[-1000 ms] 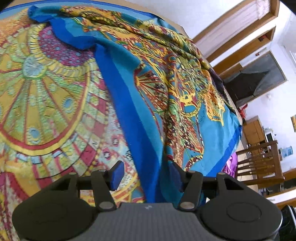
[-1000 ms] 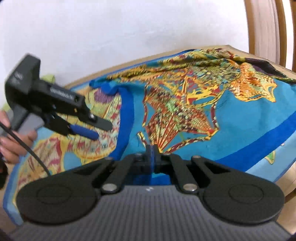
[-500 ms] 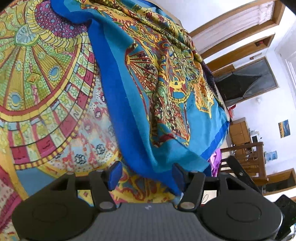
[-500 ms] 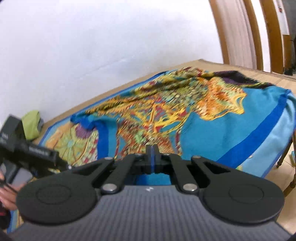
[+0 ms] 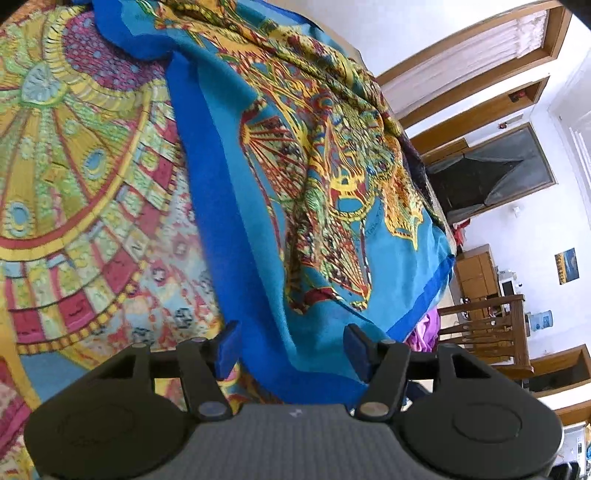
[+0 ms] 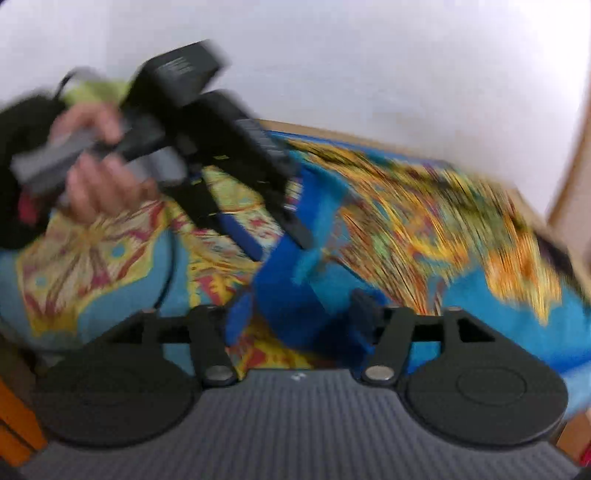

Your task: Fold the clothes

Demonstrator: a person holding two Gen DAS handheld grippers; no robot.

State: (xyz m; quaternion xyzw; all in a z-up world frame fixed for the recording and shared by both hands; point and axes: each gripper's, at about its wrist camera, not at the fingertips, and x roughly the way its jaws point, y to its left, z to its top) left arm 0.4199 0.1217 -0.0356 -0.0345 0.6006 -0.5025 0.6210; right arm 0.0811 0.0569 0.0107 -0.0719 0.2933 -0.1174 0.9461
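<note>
Right gripper (image 6: 299, 317), clamped shut a second ago, now sprung wide over blue scarf (image 6: 291, 295) border; left gripper (image 6: 273, 236) swung closer, looming large beside it.

A white wall (image 5: 424, 33) rises behind the scene, and against it, in the left wrist view, stands a wood-framed window with a pale curtain (image 5: 476, 55). Below that window is a wooden door frame (image 5: 476, 114), and lower again a dark doorway hung with dark fabric (image 5: 491, 181). Under the doorway sits a wooden cabinet (image 5: 476, 273), with a small blue-and-yellow picture (image 5: 567, 266) on the wall to its right. A slatted wooden chair (image 5: 487, 328) stands just below the cabinet, with a bunch of purple cloth (image 5: 424, 332) at the chair's left side. The right wrist view is blurred; a yellow-green object (image 6: 99, 88) shows at its upper left, against the white wall.
</note>
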